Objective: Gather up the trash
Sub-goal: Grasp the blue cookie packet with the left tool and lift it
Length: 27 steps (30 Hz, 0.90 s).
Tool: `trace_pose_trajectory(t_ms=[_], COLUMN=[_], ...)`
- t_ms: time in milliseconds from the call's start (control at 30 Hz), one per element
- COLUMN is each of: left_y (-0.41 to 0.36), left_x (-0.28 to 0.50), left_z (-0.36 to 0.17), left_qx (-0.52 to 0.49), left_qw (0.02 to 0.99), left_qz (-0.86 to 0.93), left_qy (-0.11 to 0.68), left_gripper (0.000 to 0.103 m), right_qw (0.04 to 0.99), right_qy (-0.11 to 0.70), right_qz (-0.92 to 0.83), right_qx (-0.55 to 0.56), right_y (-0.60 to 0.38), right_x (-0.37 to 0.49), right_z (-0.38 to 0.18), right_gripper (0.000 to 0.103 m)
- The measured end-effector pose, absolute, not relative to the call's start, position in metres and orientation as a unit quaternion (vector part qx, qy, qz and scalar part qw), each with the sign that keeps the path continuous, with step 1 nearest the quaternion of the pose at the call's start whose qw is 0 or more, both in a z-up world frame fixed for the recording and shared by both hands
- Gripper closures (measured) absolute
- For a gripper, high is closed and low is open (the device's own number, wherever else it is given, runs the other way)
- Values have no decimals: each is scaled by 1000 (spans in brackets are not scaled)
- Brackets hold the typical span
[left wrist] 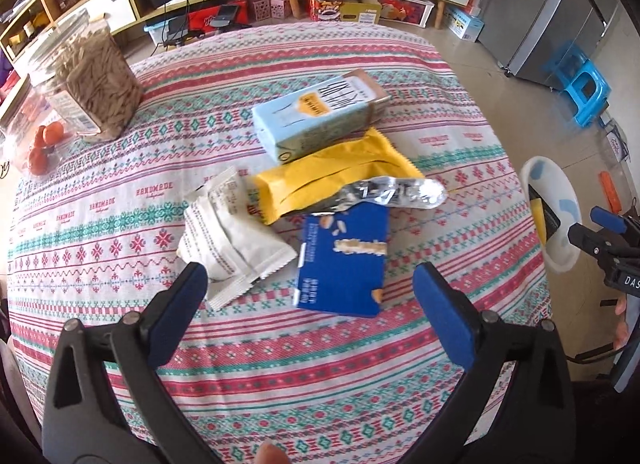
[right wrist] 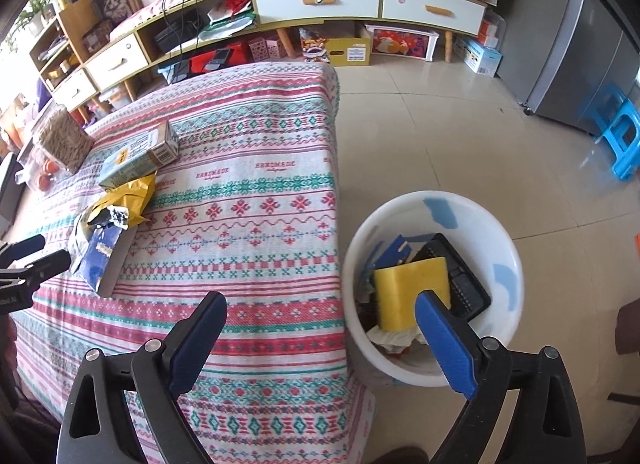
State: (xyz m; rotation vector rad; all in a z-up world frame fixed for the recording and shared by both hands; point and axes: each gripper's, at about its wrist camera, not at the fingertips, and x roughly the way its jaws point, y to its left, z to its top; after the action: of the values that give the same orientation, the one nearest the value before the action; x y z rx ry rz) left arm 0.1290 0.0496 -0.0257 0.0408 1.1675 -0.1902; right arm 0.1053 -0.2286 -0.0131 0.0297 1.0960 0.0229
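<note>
Jaws gape empty on the left hand-held gripper [left wrist: 310, 280] and the right hand-held gripper [right wrist: 320, 312]. Just past the left one, a white wrapper [left wrist: 228, 240], blue packet [left wrist: 344, 260], yellow bag [left wrist: 332, 179] and farther milk carton [left wrist: 320, 119] lie on the desk [left wrist: 280, 364]. On the floor right of the desk, the white bin [right wrist: 508, 248] holds a yellow sponge [right wrist: 408, 284].

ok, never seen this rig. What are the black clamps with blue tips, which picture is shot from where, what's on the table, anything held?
No robot: a person holds a clamp-like gripper in each hand, each with a camera looking along its jaws. One picture is from the left gripper, above the table; the other from the right gripper, by the white bin. Both stand open, holding nothing. On the cloth lie a white wrapper, a yellow bag, a blue packet, a carton and a jar.
</note>
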Motion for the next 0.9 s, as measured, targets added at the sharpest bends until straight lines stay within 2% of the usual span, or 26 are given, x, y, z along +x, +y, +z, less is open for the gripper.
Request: trace_pose_trajectory(t_ms=[200,400,467,667,900], left_y=[56,37,30,23,23], left_x=[143,151,153,162,167], left_z=[-37,-43,-44,-54,-64], left_qx=[-31,-27,-26,-24,-2], left_qw=[802,793,791,784,790], left_qz=[-116,-138,-147,-155,-125], left_qy=[584,592,593,601,601], left_gripper=[1,2,12,29,31], right_qw=[846,841,839,836,836], right_qy=[533,541,544,548,548], right_qz=[18,21,21,22,21], right_qx=[13,8,7,8,10], right_y=[-213,-205,-203,-203,-204], right_x=[116,126,129,131,129], right_z=[-22,-27,-30,-32,-31], right_gripper=[6,6,6,6,6])
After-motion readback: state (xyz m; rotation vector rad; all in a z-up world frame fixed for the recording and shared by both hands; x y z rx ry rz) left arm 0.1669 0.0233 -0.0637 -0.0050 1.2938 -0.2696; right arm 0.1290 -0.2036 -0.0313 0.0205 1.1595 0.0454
